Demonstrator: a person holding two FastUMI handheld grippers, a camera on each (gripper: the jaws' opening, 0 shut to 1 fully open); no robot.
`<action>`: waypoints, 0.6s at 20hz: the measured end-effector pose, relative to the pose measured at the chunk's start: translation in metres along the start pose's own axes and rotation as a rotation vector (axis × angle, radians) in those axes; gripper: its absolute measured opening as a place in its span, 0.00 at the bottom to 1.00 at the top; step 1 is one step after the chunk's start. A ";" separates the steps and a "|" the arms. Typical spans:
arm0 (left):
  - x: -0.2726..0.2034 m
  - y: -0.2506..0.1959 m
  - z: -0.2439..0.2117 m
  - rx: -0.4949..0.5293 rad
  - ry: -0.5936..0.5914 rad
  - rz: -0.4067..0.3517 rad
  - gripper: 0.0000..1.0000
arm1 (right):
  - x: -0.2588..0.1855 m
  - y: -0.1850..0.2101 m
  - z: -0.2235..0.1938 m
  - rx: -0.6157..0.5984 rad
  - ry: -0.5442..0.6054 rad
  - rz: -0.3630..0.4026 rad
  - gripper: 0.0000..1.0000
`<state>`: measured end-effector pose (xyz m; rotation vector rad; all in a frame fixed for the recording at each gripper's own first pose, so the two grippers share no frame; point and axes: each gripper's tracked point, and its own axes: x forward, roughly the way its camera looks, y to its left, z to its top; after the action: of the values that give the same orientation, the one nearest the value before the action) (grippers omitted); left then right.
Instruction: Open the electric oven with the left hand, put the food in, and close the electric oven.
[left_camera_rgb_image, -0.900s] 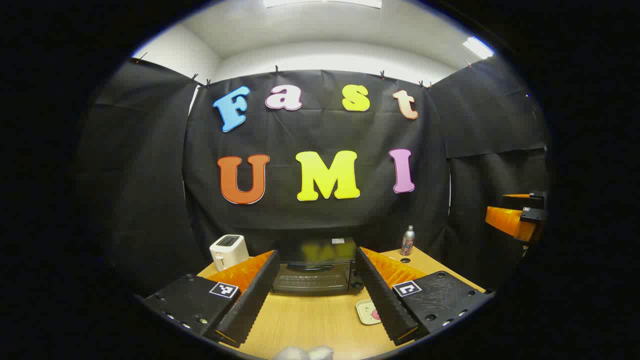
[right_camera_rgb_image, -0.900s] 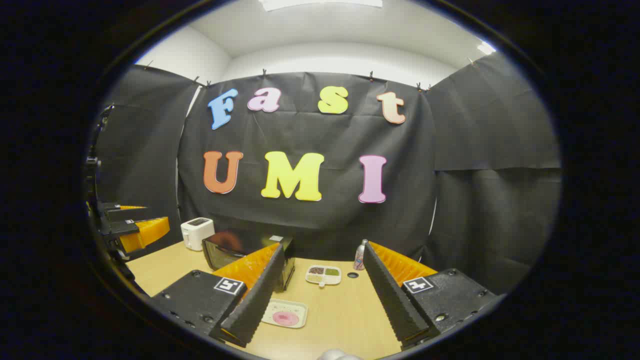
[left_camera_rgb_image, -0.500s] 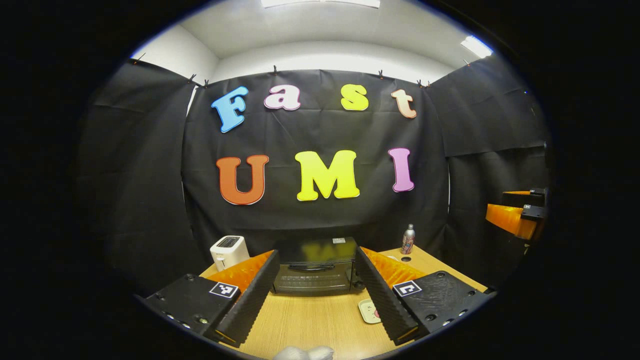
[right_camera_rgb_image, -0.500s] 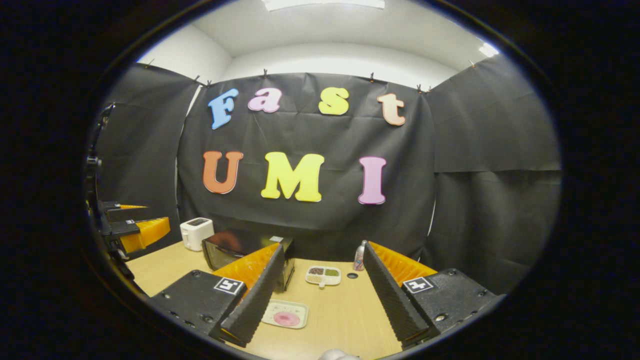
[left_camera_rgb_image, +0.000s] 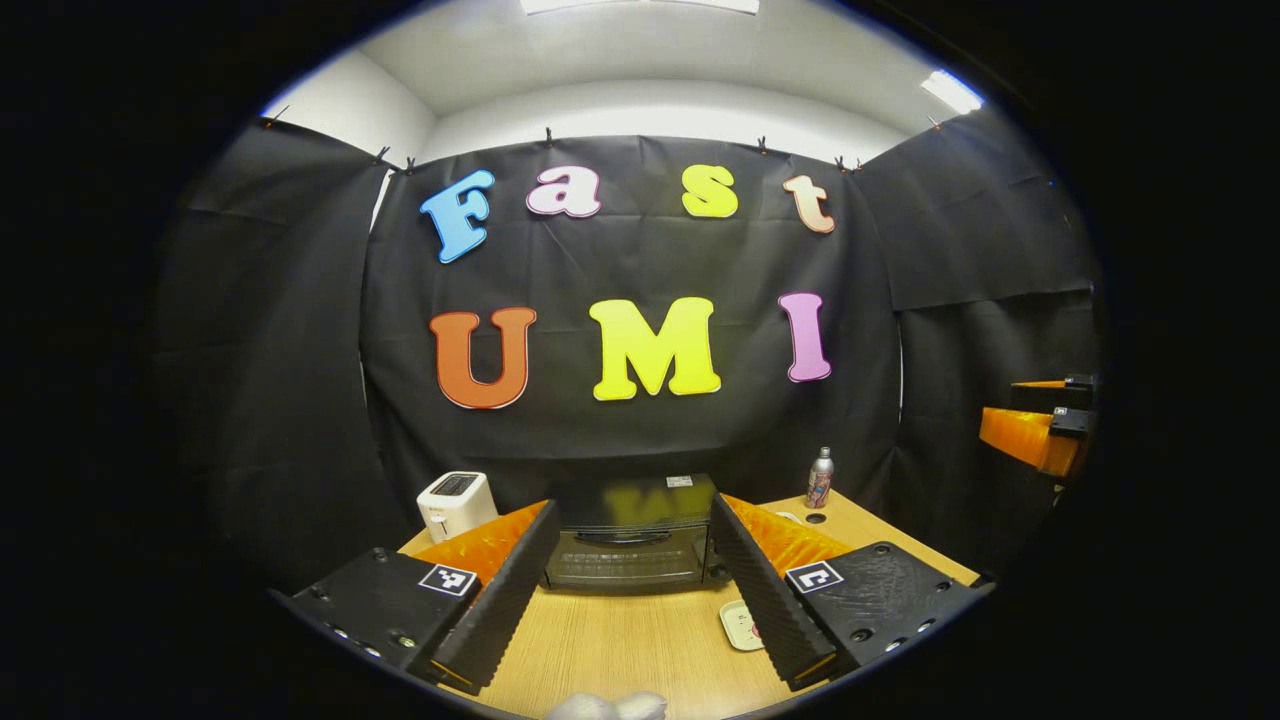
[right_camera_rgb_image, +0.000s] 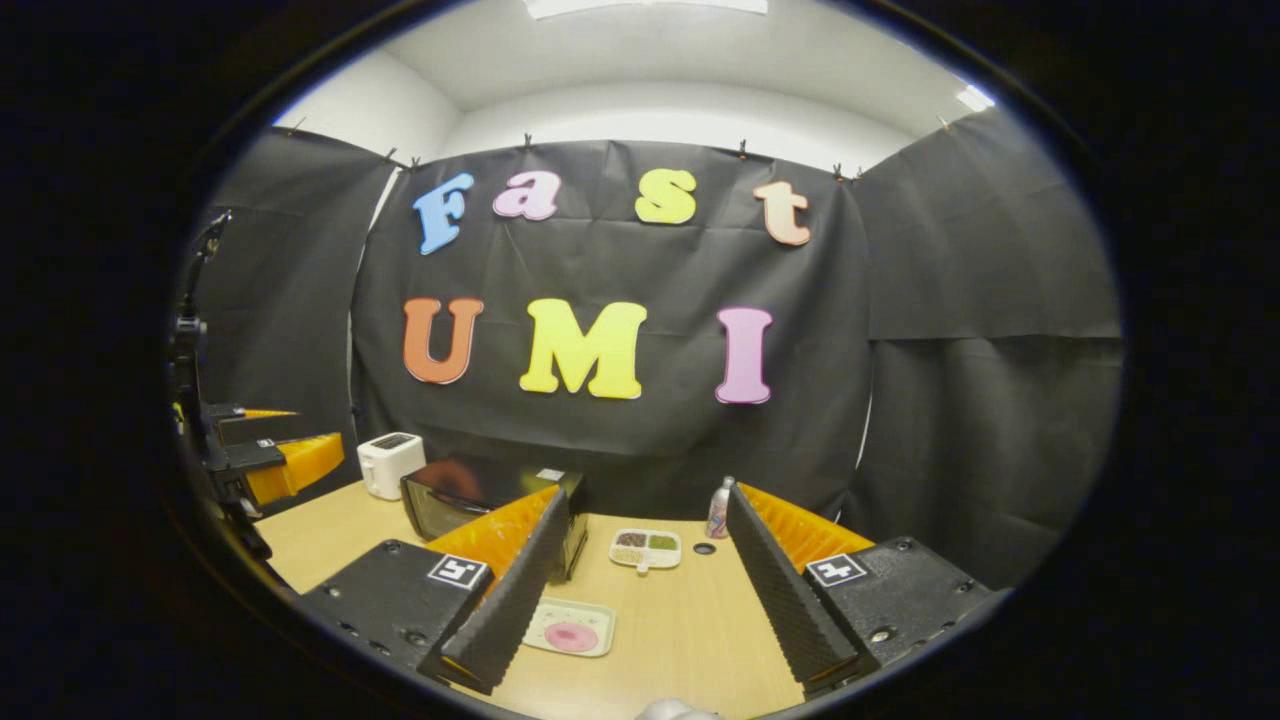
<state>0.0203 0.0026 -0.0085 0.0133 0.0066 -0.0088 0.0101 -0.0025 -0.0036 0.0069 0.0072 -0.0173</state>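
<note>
Your left tool (left_camera_rgb_image: 632, 548) is held level above the desk (left_camera_rgb_image: 620, 640), fingers apart and empty, aimed straight at the electric oven (left_camera_rgb_image: 628, 545), whose door is closed. Your right tool (right_camera_rgb_image: 640, 560), to the oven's right, is likewise spread and empty. The food (right_camera_rgb_image: 571, 636) lies on a tray (right_camera_rgb_image: 570, 627) right of the oven.

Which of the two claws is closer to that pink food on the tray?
Right claw, probably: the tray lies just beside its left finger. From the left claw, it sits off to the right.
</note>
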 end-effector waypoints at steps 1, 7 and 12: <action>0.004 -0.002 -0.001 0.000 0.001 -0.002 0.96 | 0.002 0.000 -0.001 0.003 0.004 0.001 0.96; 0.044 -0.005 -0.017 -0.015 -0.005 -0.022 0.96 | 0.010 -0.012 0.002 0.011 0.014 -0.022 0.96; 0.100 -0.003 -0.051 -0.029 0.020 -0.033 0.96 | 0.013 -0.016 0.003 0.017 0.029 -0.042 0.96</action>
<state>0.1196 -0.0007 -0.0604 -0.0160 0.0274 -0.0414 0.0233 -0.0192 -0.0013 0.0244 0.0365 -0.0591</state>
